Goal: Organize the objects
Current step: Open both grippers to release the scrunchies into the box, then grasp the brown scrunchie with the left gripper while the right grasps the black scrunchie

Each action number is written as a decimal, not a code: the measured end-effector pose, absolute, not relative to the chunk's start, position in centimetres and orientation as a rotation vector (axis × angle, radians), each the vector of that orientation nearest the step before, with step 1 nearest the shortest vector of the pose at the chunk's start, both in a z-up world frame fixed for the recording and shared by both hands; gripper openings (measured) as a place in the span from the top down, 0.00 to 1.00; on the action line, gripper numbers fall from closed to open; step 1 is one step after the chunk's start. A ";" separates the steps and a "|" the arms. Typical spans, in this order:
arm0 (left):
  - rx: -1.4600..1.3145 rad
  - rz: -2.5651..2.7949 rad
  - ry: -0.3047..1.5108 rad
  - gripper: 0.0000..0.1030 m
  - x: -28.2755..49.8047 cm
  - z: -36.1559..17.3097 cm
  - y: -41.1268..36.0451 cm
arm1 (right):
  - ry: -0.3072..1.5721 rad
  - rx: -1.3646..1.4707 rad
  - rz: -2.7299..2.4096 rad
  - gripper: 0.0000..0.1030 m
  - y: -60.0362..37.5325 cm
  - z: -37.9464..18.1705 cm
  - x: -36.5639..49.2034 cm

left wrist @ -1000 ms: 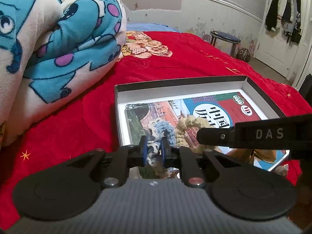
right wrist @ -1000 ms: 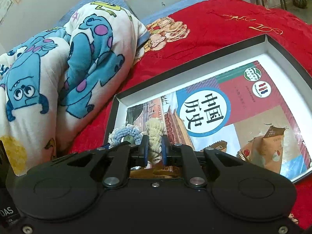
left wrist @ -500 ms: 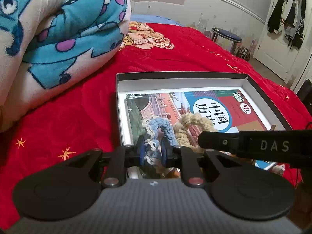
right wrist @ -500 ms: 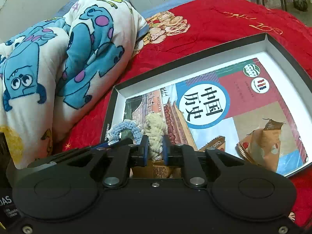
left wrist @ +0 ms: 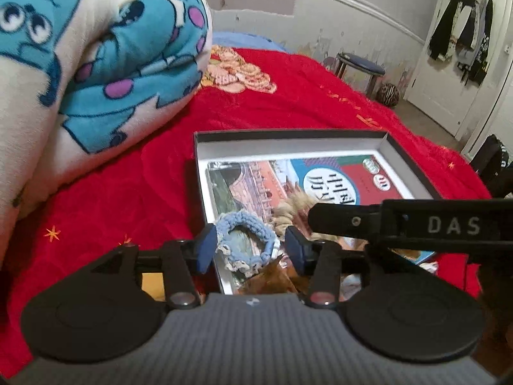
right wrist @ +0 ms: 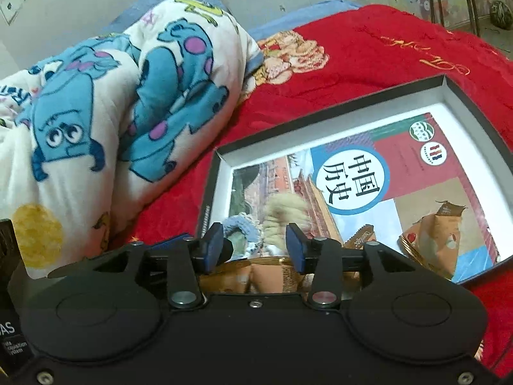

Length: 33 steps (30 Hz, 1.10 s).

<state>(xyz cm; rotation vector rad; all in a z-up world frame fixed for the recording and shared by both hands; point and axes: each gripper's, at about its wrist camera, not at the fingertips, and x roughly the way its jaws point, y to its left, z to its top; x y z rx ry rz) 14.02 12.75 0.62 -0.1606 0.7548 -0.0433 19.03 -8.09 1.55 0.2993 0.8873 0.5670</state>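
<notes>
A black shallow box point(left wrist: 407, 157) point(right wrist: 474, 109) lies on the red bedspread and holds a colourful book point(left wrist: 330, 176) point(right wrist: 368, 176). A blue crocheted ring point(left wrist: 245, 240) point(right wrist: 239, 226) lies on the book's near left corner. A cream crocheted ring point(left wrist: 293, 207) point(right wrist: 282, 215) lies beside it to the right, blurred. My left gripper point(left wrist: 250, 247) is open, its pads either side of the blue ring. My right gripper point(right wrist: 253, 247) is open just above the cream ring. Snack packets point(right wrist: 429, 237) lie on the book's near right.
A rolled cartoon blanket point(left wrist: 89, 64) point(right wrist: 112, 102) lies to the left of the box. The right gripper's body point(left wrist: 416, 224) crosses the left wrist view at right. A stool point(left wrist: 360, 67) and a door with hung clothes point(left wrist: 461, 29) stand beyond the bed.
Both grippers have opened and let go: the blue ring and the cream ring now lie on the book in the box. Both grippers have drawn back a little.
</notes>
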 end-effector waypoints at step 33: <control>-0.147 -0.320 0.642 0.20 6.9 1.2 3.3 | 0.712 0.514 0.135 0.33 -24.7 2.9 2.9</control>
